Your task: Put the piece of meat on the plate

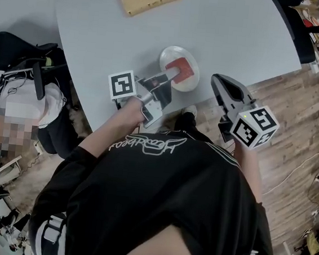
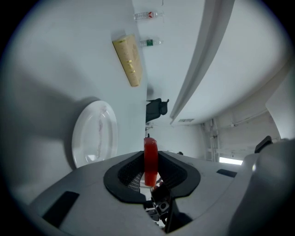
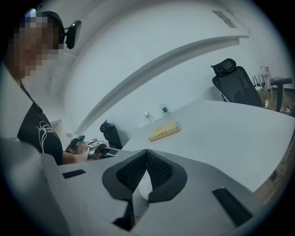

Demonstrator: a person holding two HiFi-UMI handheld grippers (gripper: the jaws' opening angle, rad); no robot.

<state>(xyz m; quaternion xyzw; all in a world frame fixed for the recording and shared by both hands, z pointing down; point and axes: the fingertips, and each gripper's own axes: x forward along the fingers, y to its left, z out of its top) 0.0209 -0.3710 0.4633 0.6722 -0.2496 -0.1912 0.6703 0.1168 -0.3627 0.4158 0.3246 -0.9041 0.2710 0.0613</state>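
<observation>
The person's black shirt (image 1: 156, 209) filled the near edge of the head view, with both forearms reaching out from it. The left forearm ran forward to the left claw (image 1: 165, 80), which was rolled onto its side. Its jaws were clamped on the red piece of meat (image 1: 179, 69), which stuck out past the tips over the white plate (image 1: 166, 57). The right claw (image 1: 219, 84) was held beside it, near the edge of the tabletop (image 1: 226, 29), with its jaws pressed together on nothing.

Only the left gripper view showed the meat edge-on, a thin slab pinched between the pads. There the plate lay off to the left of the jaws, with a strip of bare tabletop showing between it and the meat. Beyond that claw lay a yellow box (image 2: 128, 60), and farther still were two bottles (image 2: 148, 15), which the head view missed. Only the right gripper view showed an office chair (image 3: 235, 87), far ahead of the right claw.
</observation>
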